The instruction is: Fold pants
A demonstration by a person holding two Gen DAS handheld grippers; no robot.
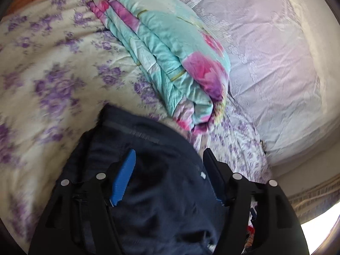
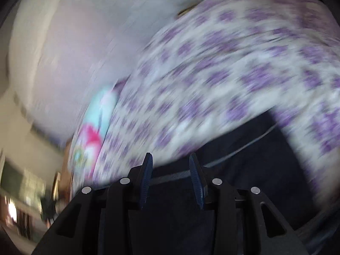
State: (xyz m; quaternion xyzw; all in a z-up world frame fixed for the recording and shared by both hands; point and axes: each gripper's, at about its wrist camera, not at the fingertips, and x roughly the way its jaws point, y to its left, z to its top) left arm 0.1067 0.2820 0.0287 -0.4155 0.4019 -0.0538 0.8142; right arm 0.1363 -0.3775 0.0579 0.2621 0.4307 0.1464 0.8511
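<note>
Dark navy pants (image 1: 153,182) lie bunched on a cream bedspread with purple flowers (image 1: 53,80). My left gripper (image 1: 170,155) is open, its blue-padded fingers (image 1: 125,176) spread wide just above the pants, nothing held between them. In the blurred right wrist view, my right gripper (image 2: 171,159) is open above the edge of the same pants (image 2: 244,148), which show a pale seam line. Nothing is gripped there either.
A folded turquoise quilt with pink flowers (image 1: 170,51) lies just beyond the pants; it also shows in the right wrist view (image 2: 95,123). A pale lilac sheet (image 1: 276,63) covers the bed's right part. The bed's edge and the floor show at the lower right (image 1: 314,195).
</note>
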